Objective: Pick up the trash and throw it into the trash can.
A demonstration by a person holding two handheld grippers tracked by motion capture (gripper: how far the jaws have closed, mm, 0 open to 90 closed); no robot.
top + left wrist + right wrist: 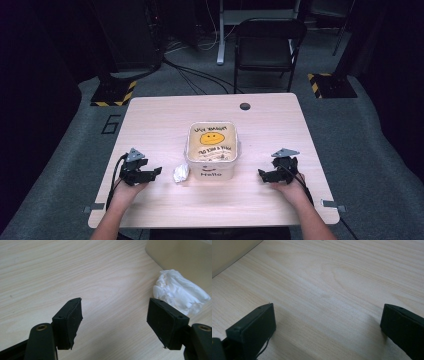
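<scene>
High view, table: a light wood-grain rectangular table (165, 112) with a dark round cable hole (245, 106) near its far edge.
High view, tub: a square cream plastic tub (212, 150) stands at the middle of the table; a yellow smiley face and dark lettering show inside it, and the word "Hello" is on its near wall.
High view, wad: a small crumpled white wad, paper or plastic, I cannot tell which (181, 173), lies on the table just beside the tub's near left corner.
High view, left tongs: the black left tongs (155, 172) rest low over the table in the person's left hand (131, 188), pointing toward the wad and close to it; a grey three-cornered plate rides on top.
High view, right tongs: the black right tongs (262, 175) sit in the right hand (288, 187), pointing toward the tub but apart from it.
High view, surroundings: a black folding chair (268, 46) stands beyond the table on grey floor.
Left gripper view, tongs: the left tongs (114, 315) gape wide with only bare table between the jaws.
Left gripper view, wad: its creased white folds (178, 291) show clearly here, just past the right-hand jaw, apart from it, against the tub's cream wall (185, 255).
Right gripper view, tongs: the right tongs (327, 320) are spread wide and hold nothing; bare wood lies between.
Right gripper view, tub: a sliver of cream wall (227, 252) at the upper left corner.
</scene>
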